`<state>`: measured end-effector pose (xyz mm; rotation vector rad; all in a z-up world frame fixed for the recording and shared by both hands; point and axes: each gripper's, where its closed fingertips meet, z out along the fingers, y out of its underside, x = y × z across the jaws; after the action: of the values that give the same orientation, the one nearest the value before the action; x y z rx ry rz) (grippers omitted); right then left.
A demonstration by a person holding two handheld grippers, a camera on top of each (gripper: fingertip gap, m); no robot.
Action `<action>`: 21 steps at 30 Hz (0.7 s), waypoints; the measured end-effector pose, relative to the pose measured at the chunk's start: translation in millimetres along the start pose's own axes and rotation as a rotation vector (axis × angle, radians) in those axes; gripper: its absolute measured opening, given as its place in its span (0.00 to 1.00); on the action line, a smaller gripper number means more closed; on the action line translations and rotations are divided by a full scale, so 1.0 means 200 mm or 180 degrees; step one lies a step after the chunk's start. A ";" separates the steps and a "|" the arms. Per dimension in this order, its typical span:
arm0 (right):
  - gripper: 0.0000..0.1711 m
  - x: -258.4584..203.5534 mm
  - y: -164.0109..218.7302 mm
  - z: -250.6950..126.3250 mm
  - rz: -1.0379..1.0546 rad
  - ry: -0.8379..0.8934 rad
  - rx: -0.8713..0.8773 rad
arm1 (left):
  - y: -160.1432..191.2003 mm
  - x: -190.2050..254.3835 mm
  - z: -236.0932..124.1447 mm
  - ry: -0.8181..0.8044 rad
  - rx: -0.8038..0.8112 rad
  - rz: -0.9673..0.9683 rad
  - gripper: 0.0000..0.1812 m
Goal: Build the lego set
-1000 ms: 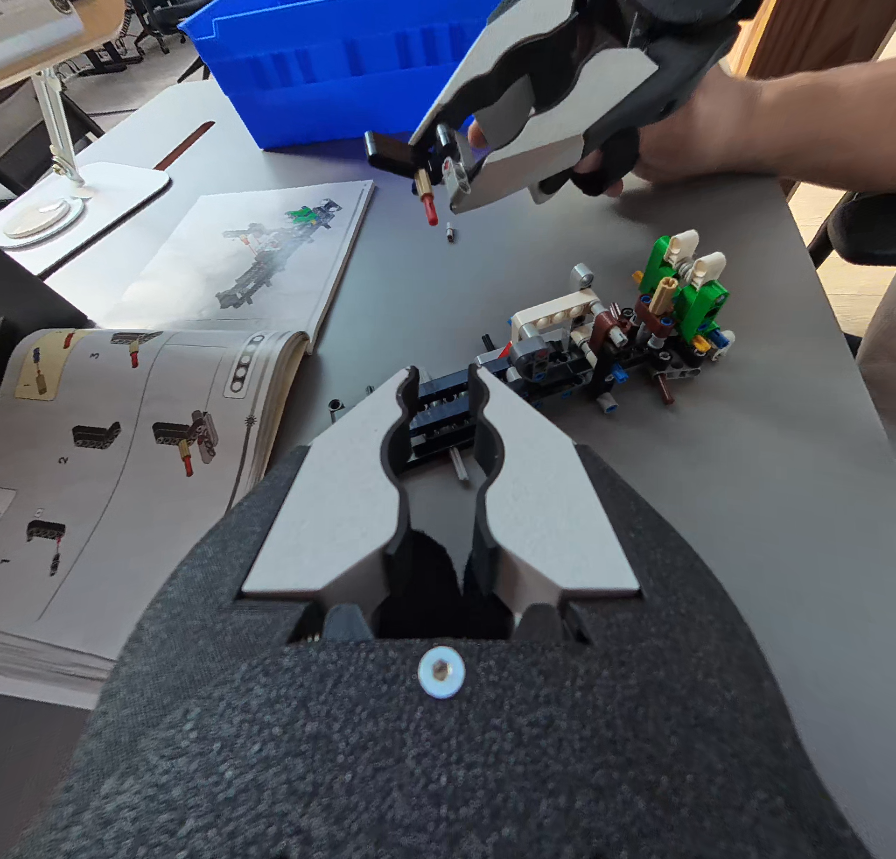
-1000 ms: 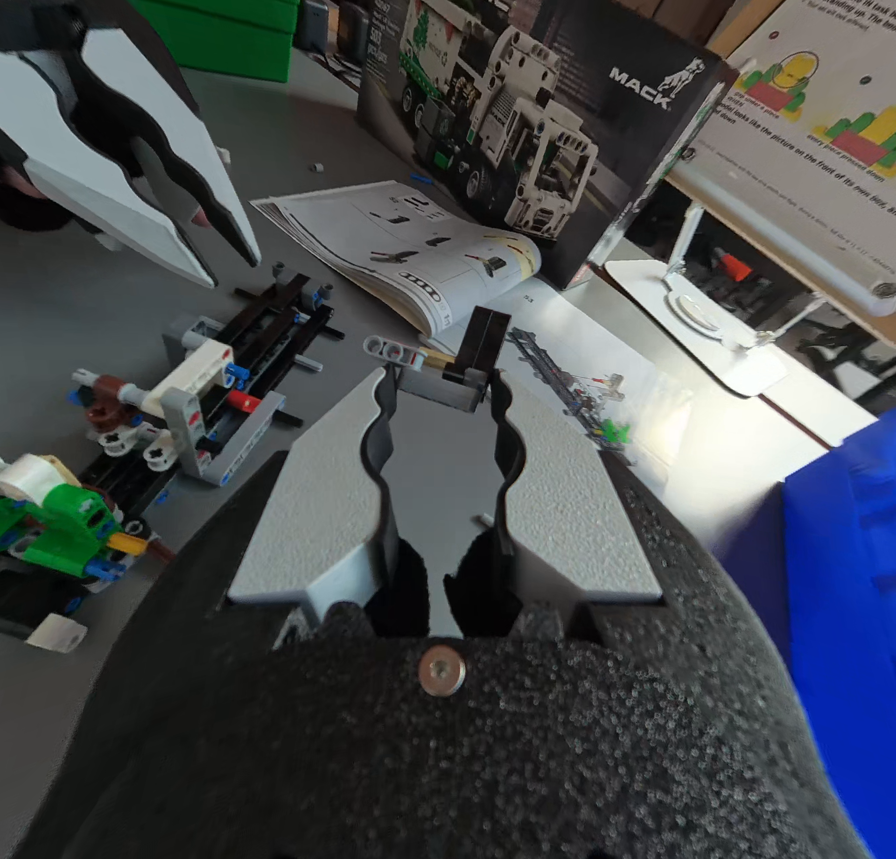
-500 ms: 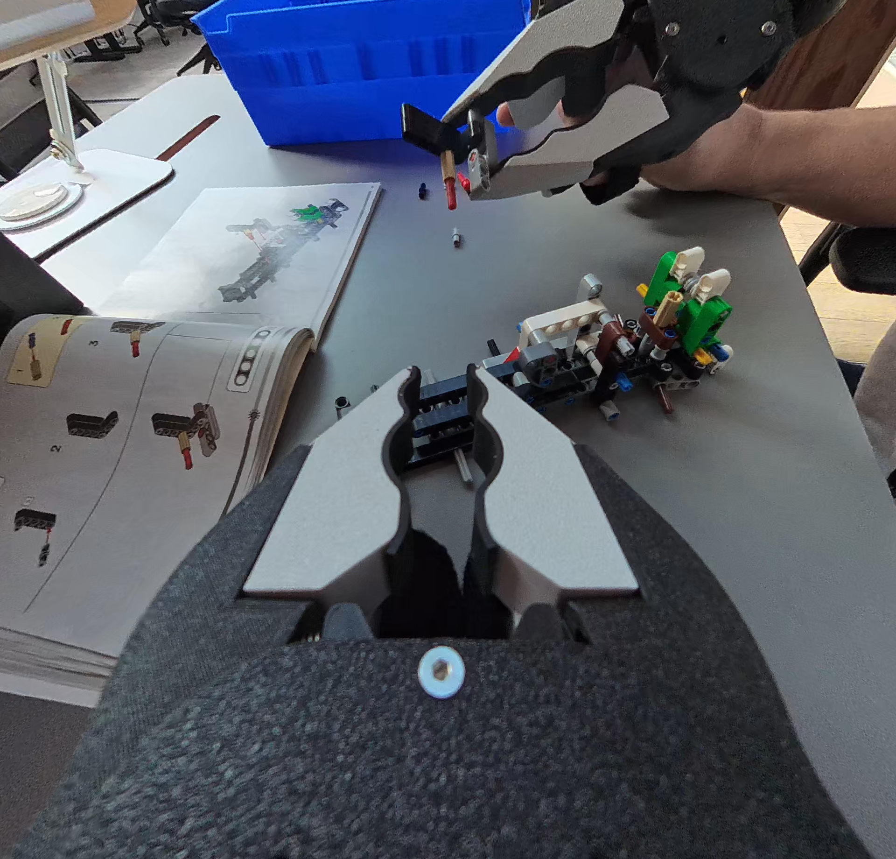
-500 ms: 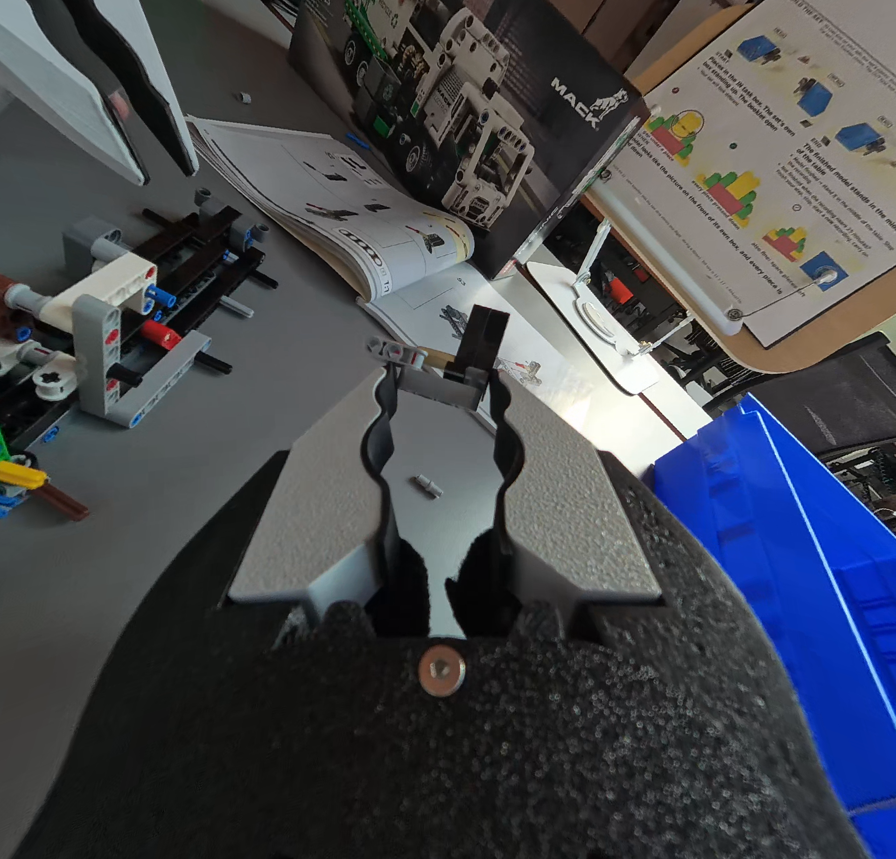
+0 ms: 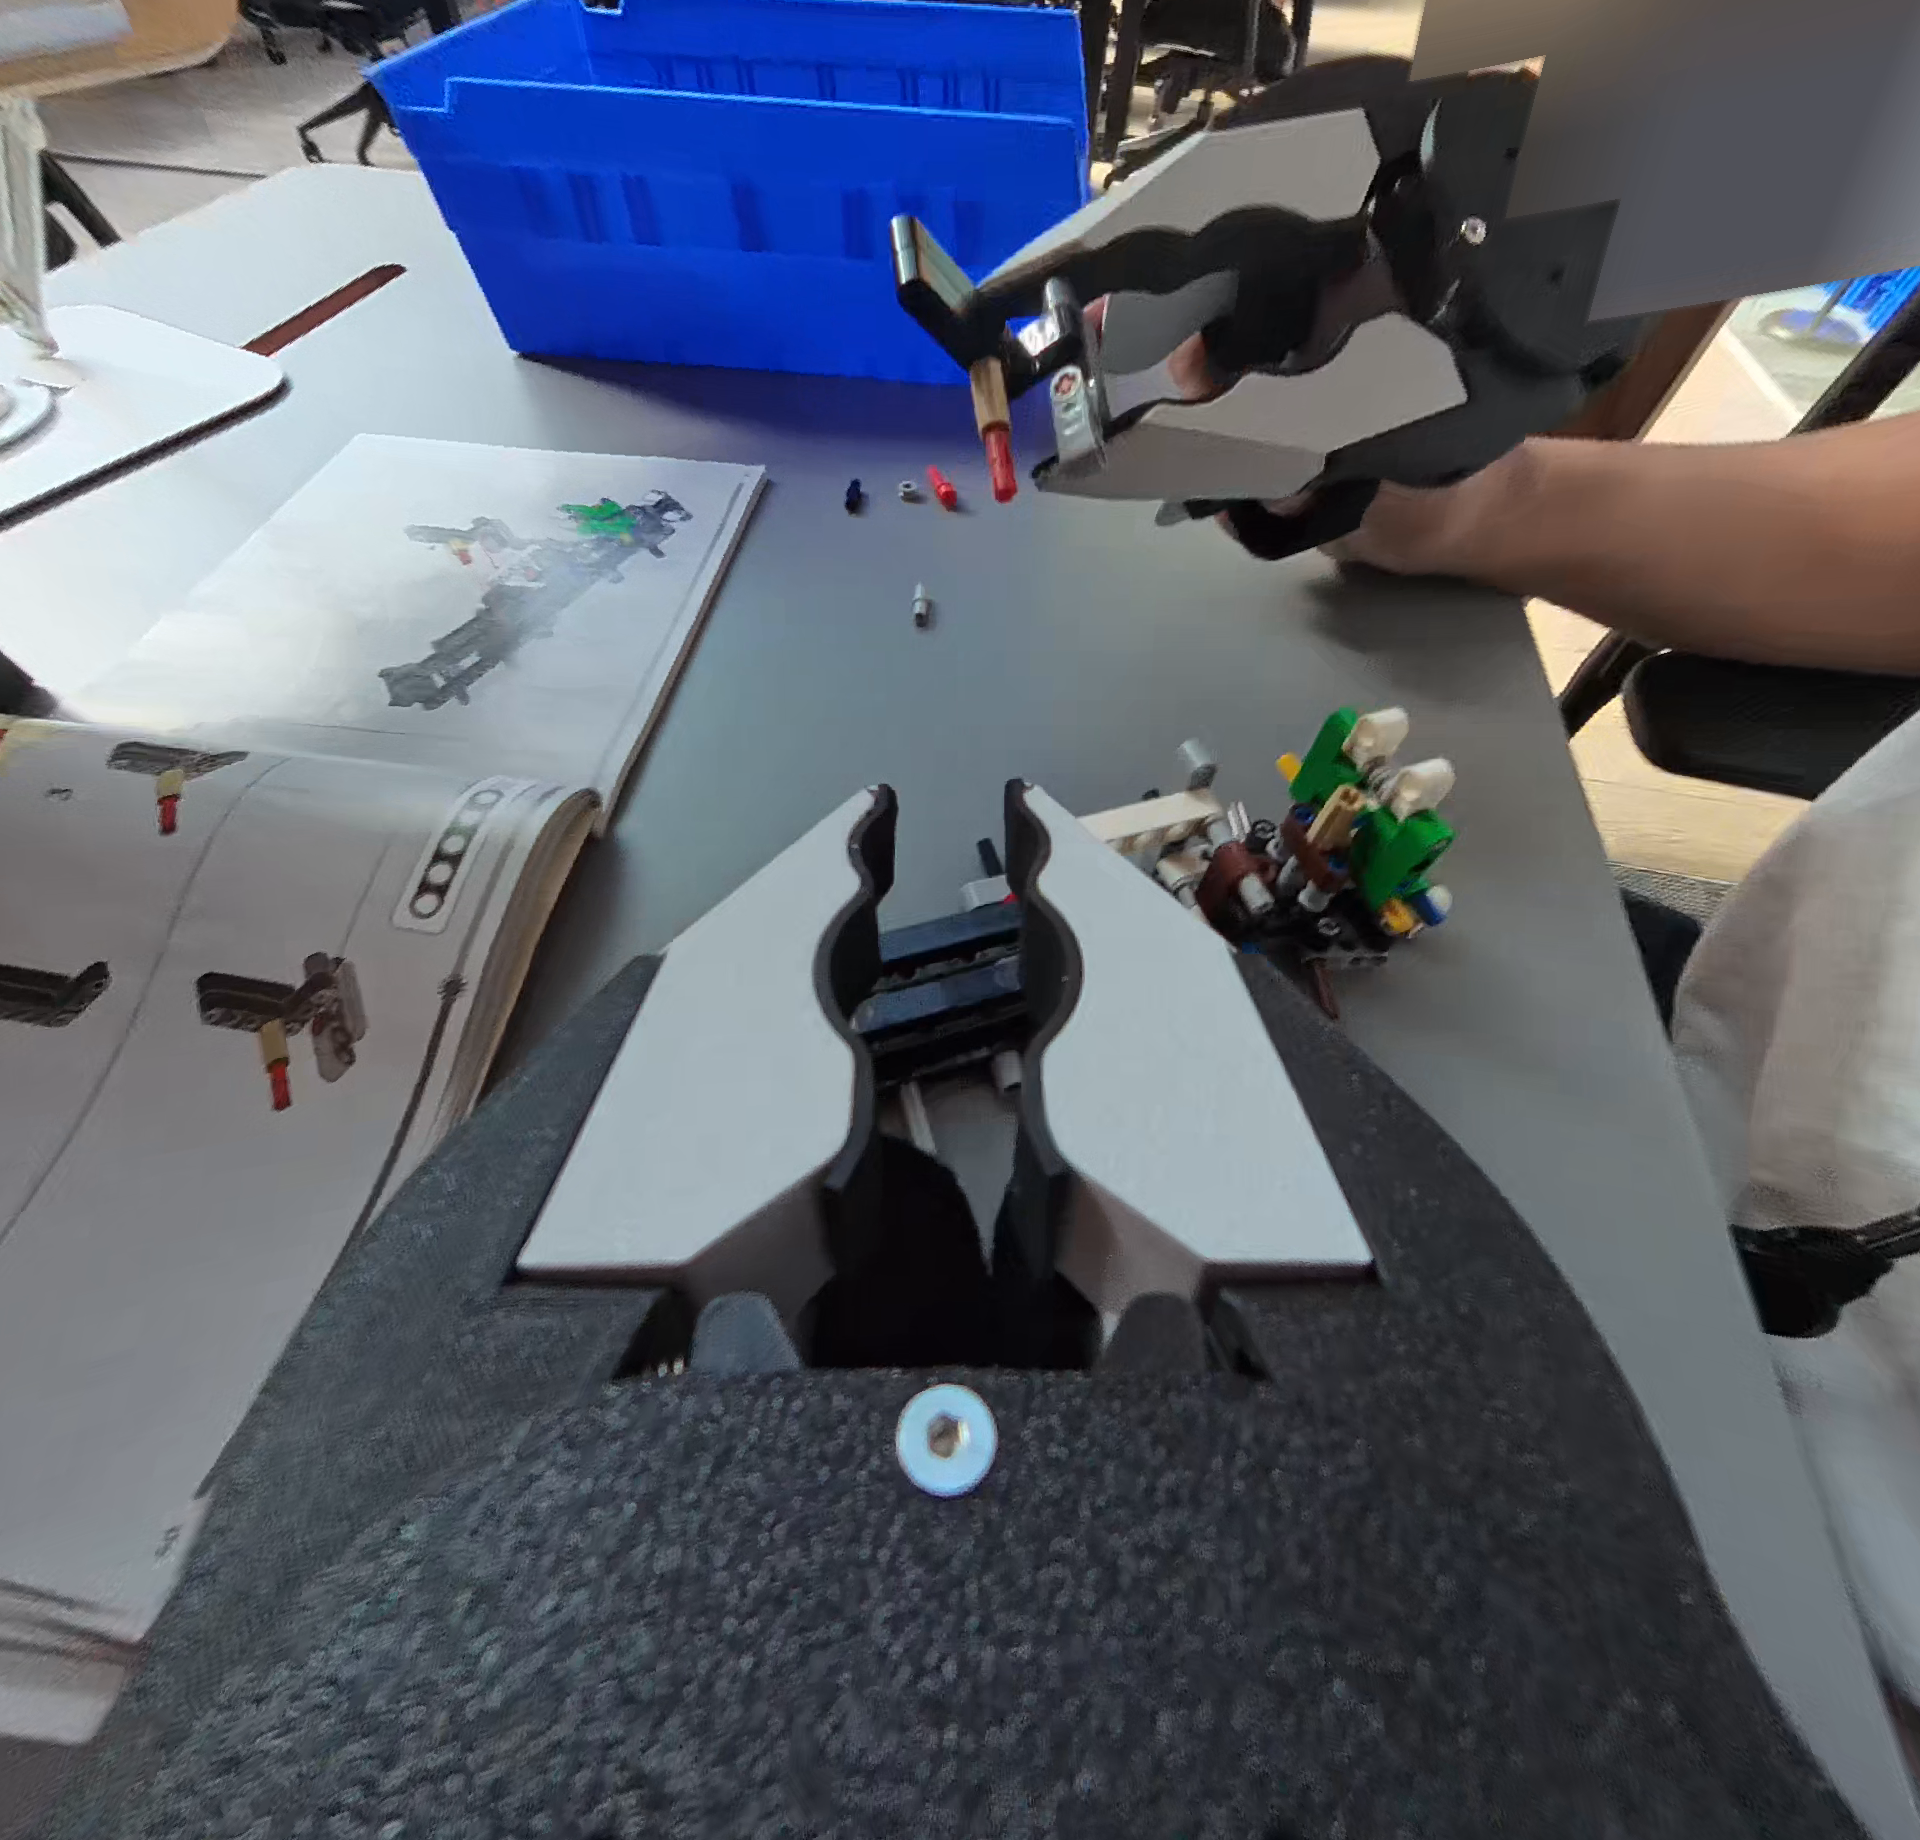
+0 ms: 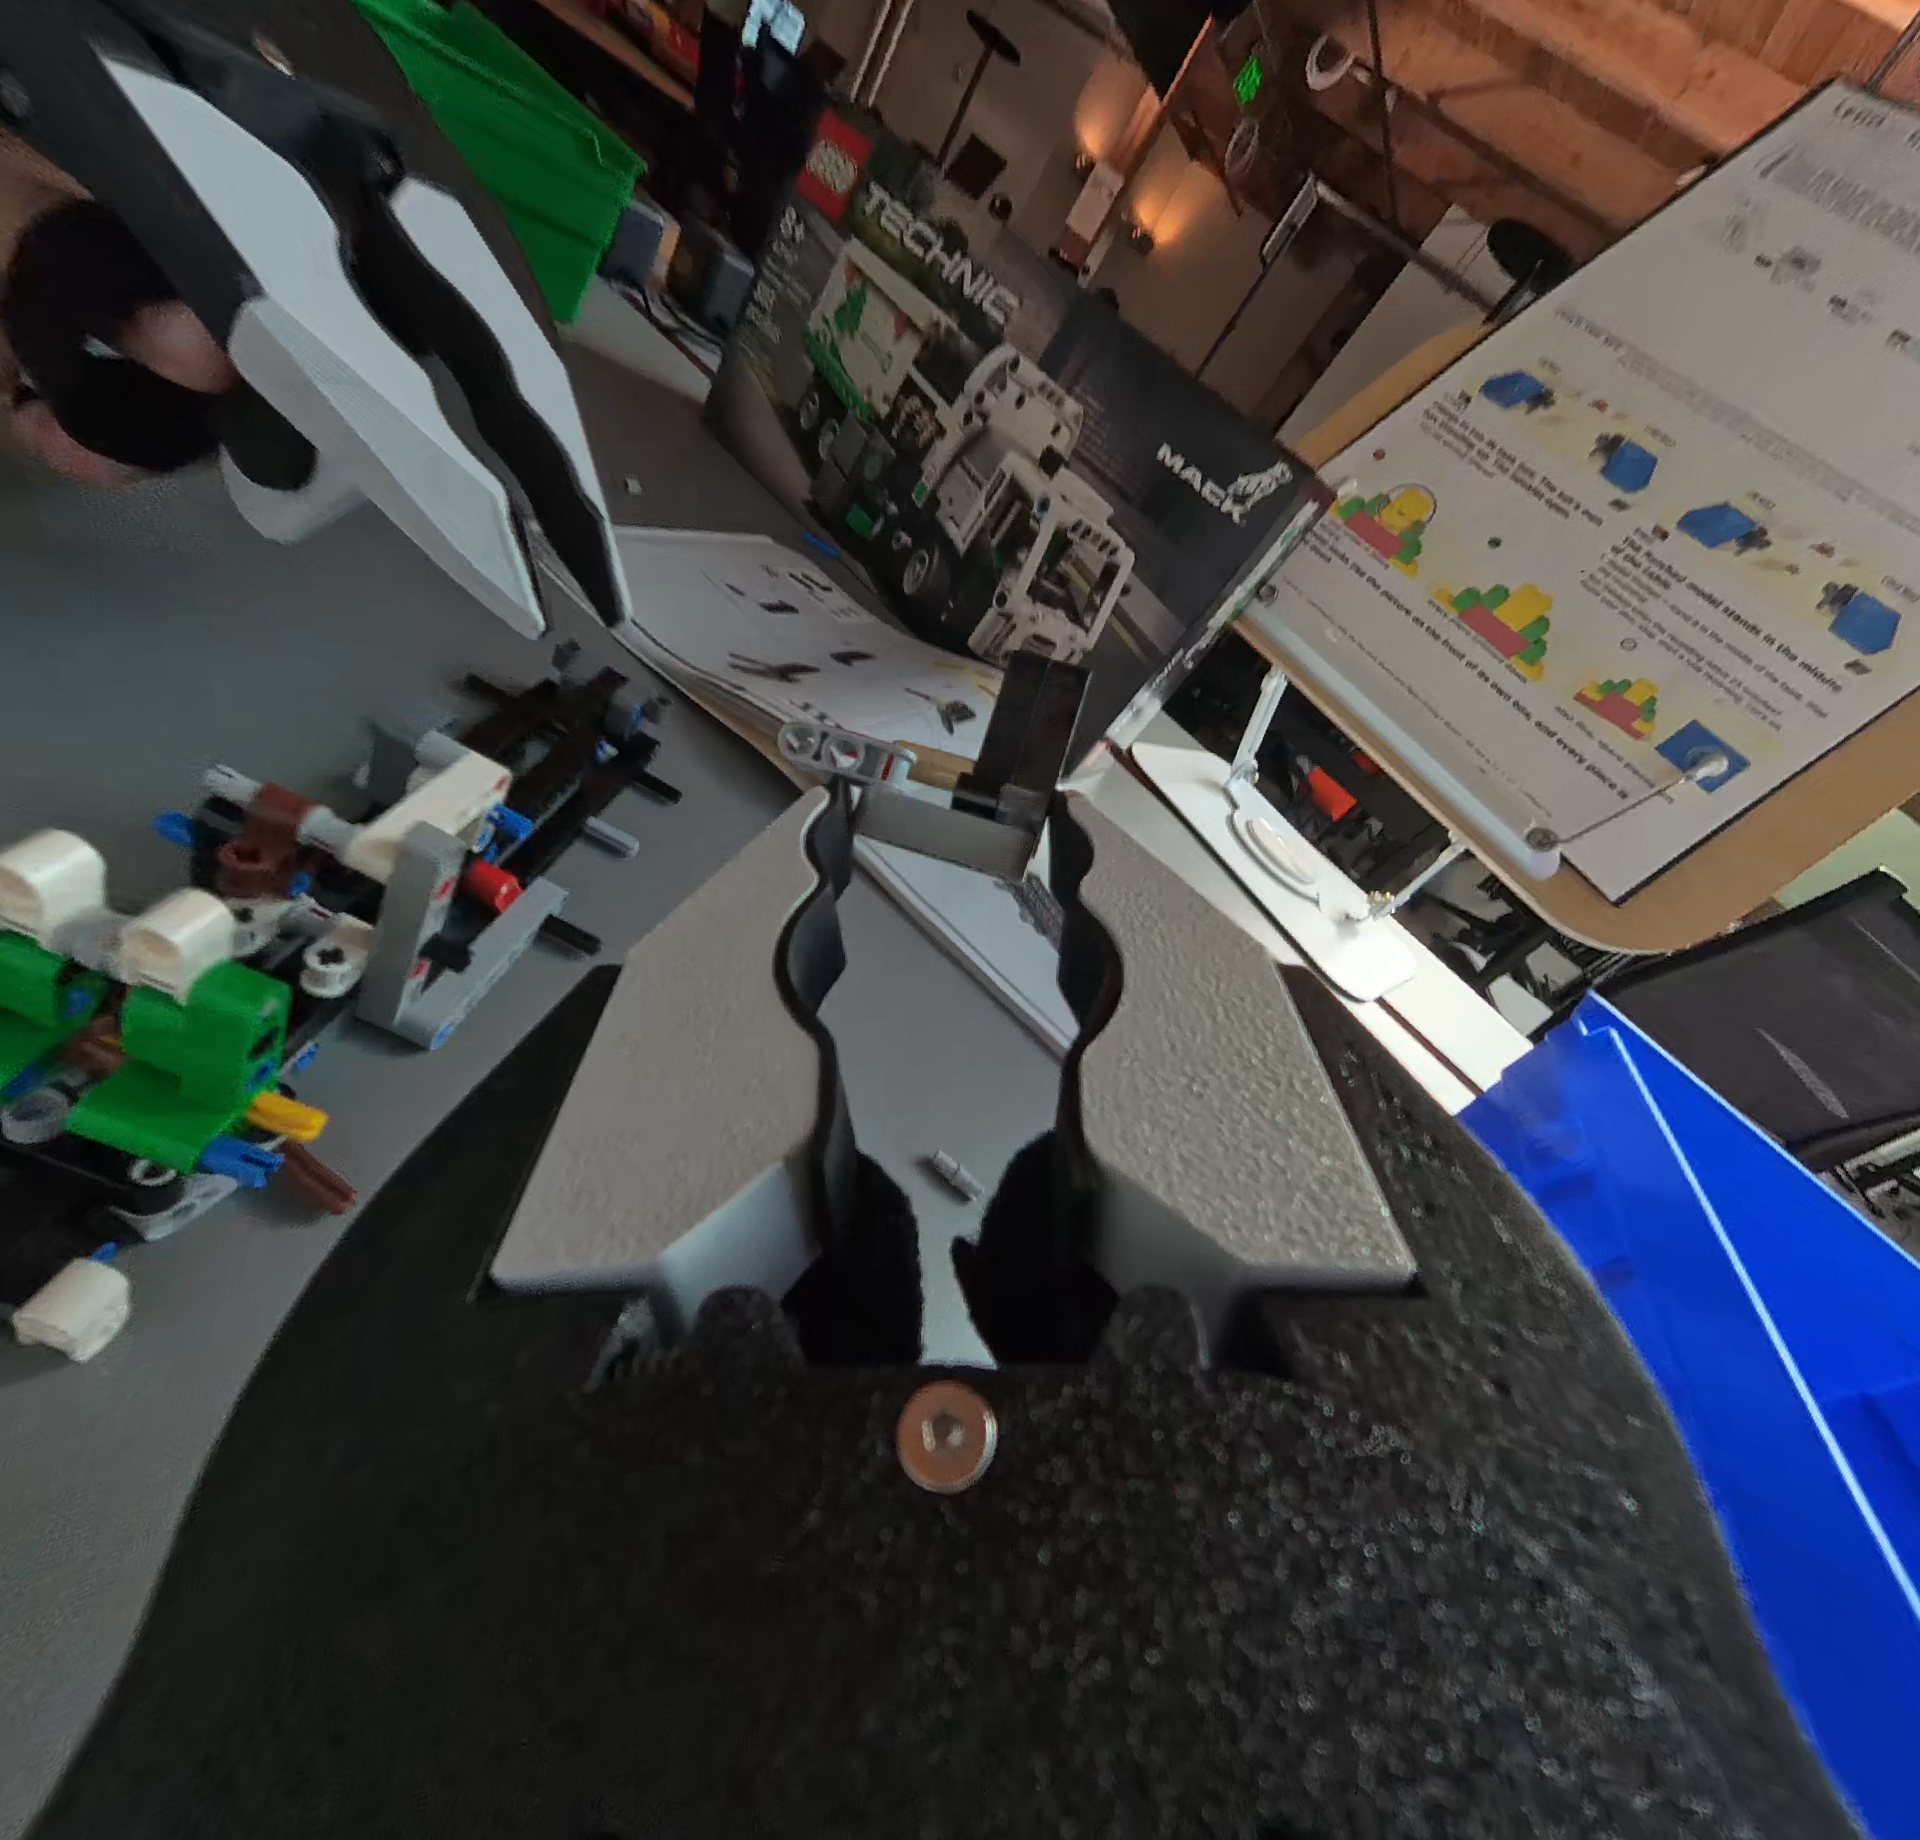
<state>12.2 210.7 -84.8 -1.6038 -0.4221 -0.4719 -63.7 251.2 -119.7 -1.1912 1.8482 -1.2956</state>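
The half-built lego model [image 5: 1320, 855], with black beams, a white and grey frame and green parts, lies on the grey table [image 5: 1039, 647]; it also shows in the right wrist view [image 6: 312, 917]. My left gripper [image 5: 948, 803] is open and empty, and hovers over the model's black beam end. My right gripper [image 6: 940, 814] is shut on a small sub-assembly [image 6: 1023, 751]: a black angled beam with a tan axle, a red pin and a grey connector. In the left wrist view the right gripper [image 5: 1049, 408] holds that sub-assembly [image 5: 982, 356] in the air in front of the blue bin.
A blue bin [image 5: 748, 201] stands at the table's far side. An open instruction booklet [image 5: 312, 855] lies on the left. Loose pins [image 5: 940, 486] lie near the bin. The set's box [image 6: 987, 440] and a white stand base [image 5: 125, 398] stand beyond. A forearm [image 5: 1683, 564] rests at right. About 10 cm separates my left fingertips from my right.
My left gripper has moved forward over the model's black end. My right gripper has shifted right and tilted upward, with the sub-assembly still in it.
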 end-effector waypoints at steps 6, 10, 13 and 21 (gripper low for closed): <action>0.21 -0.08 -0.20 -0.08 -0.0233 0.0055 0.0580 | -0.20 0.16 0.04 0.0435 0.0078 -0.0124 0.12; 0.21 -0.11 -0.26 -0.10 -0.0401 0.0114 0.0698 | -0.26 0.21 0.08 0.0555 0.0148 -0.0189 0.09; 0.21 -0.10 -0.25 -0.10 -0.0408 0.0131 0.0694 | -0.26 0.22 0.10 0.0652 0.0190 -0.0285 0.06; 0.21 -0.08 -0.22 -0.08 -0.0512 0.0260 0.0597 | -0.29 0.23 0.08 0.0925 0.0386 -0.0535 0.06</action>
<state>-25.9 198.6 -54.6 -1.3709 -0.5202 -0.6000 -50.9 195.1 -70.5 -1.1626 1.8656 -1.7275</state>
